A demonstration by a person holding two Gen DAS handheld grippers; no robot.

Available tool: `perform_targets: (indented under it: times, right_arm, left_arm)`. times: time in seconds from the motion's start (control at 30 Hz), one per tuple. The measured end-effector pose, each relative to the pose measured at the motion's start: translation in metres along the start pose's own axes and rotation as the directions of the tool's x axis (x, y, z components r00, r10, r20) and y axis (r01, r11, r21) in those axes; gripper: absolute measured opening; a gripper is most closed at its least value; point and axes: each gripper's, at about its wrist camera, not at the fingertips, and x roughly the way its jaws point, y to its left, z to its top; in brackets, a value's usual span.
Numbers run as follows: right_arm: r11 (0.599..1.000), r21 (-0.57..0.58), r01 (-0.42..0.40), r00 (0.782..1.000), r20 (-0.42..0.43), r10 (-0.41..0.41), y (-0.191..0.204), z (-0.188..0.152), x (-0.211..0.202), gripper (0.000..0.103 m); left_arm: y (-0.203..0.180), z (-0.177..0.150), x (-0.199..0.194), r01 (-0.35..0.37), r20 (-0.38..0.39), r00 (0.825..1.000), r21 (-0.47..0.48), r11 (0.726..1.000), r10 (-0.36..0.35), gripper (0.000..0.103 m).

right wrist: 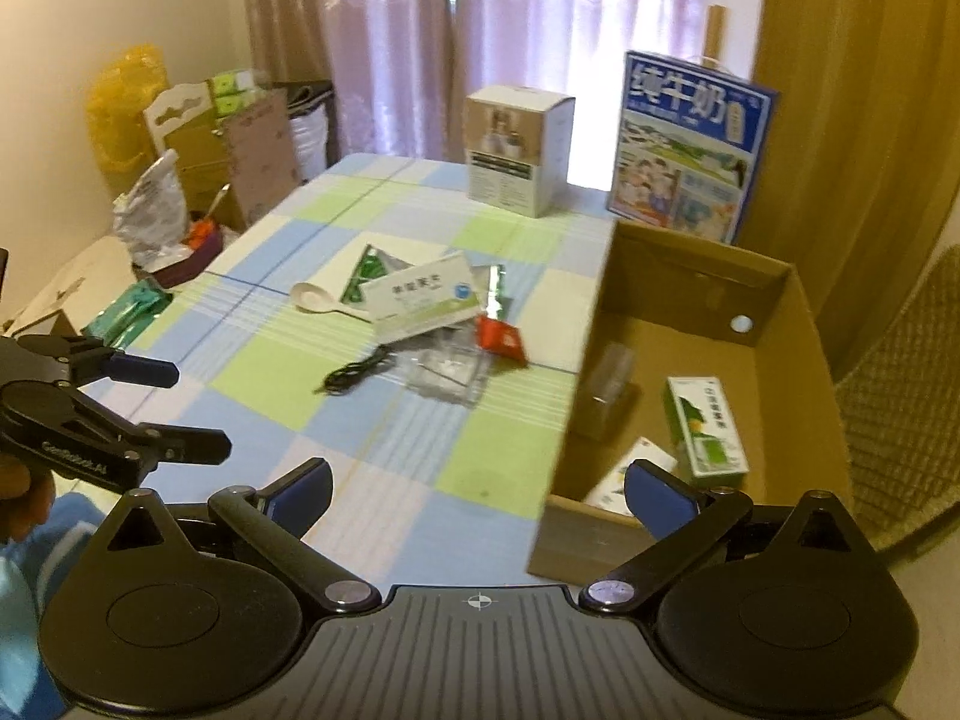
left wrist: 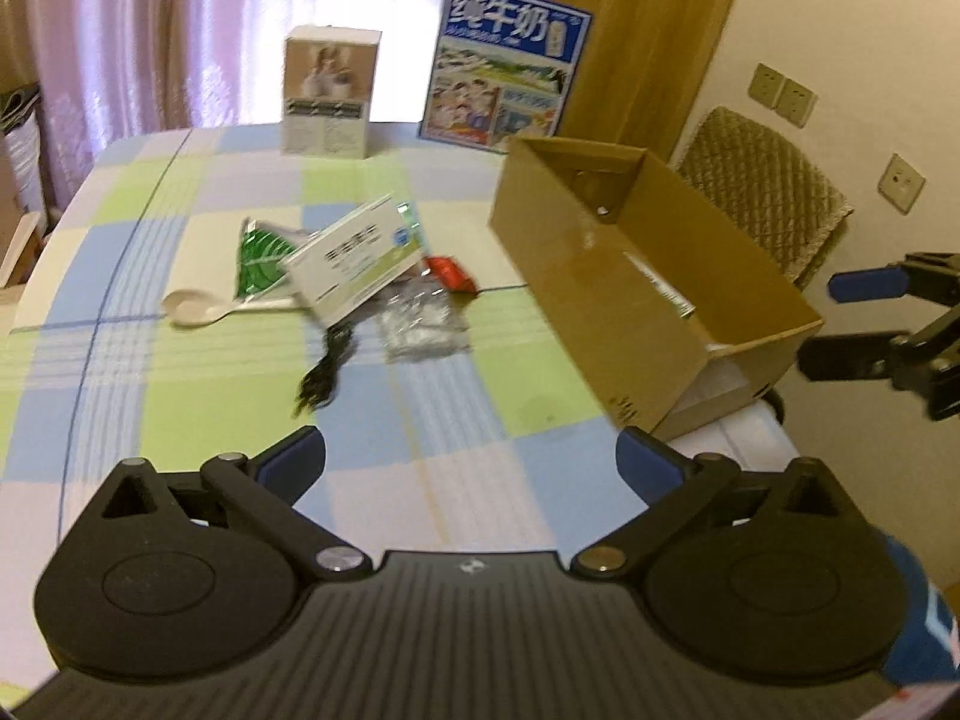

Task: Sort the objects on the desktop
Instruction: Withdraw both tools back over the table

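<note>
Two grippers hang over a checked blue, green and white cloth-covered surface (left wrist: 180,396), both with their fingers spread wide and nothing between them. No earlier view is at hand, so only their present stance can be told.

The largest thing on the surface is the open brown cardboard box (right wrist: 774,312) at the right edge. In the right wrist view it holds a white-and-green carton (right wrist: 705,426) lying flat, a second pale packet (right wrist: 624,474) near the front wall and a clear plastic piece (right wrist: 606,384) against the left wall. Far behind it stands a blue printed milk carton case (left wrist: 507,66), upright, and left of that a white-and-beige upright box (left wrist: 330,96).

Mid-surface lies the loose heap still outside the brown box – a white flat medicine box with green print (left wrist: 354,264) tilted on top, a green foil pouch (left wrist: 261,258) under its left end, a clear crinkled plastic bag (left wrist: 423,318) just near of it, and a small red packet (left wrist: 450,273) at its right. A white plastic spoon (left wrist: 198,306) lies left of the heap, bowl to the left. A thin black cord (left wrist: 327,372) trails toward the near side.

The left gripper (left wrist: 471,468) hovers near of the heap; the right gripper (right wrist: 480,492) straddles the brown box's near left corner – one finger over the cloth, one over the inside.
</note>
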Motion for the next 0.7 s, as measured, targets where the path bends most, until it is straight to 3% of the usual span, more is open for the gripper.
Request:
perform_targets:
  times: [0.47, 0.7]
  right_arm:
    - [0.994, 0.024, -0.102, 0.994, -0.045, 0.103, 0.039, -0.005, 0.052, 0.101]
    - [0.994, 0.071, -0.082, 0.995, -0.056, 0.086, 0.048, -0.009, 0.089, 0.101]
  left_arm:
    - [0.060, -0.021, -0.009, -0.091, -0.028, 0.996, -0.022, 0.996, 0.090, 0.101]
    - [0.078, -0.016, 0.007, -0.104, -0.041, 0.994, -0.007, 0.995, 0.104, 0.101]
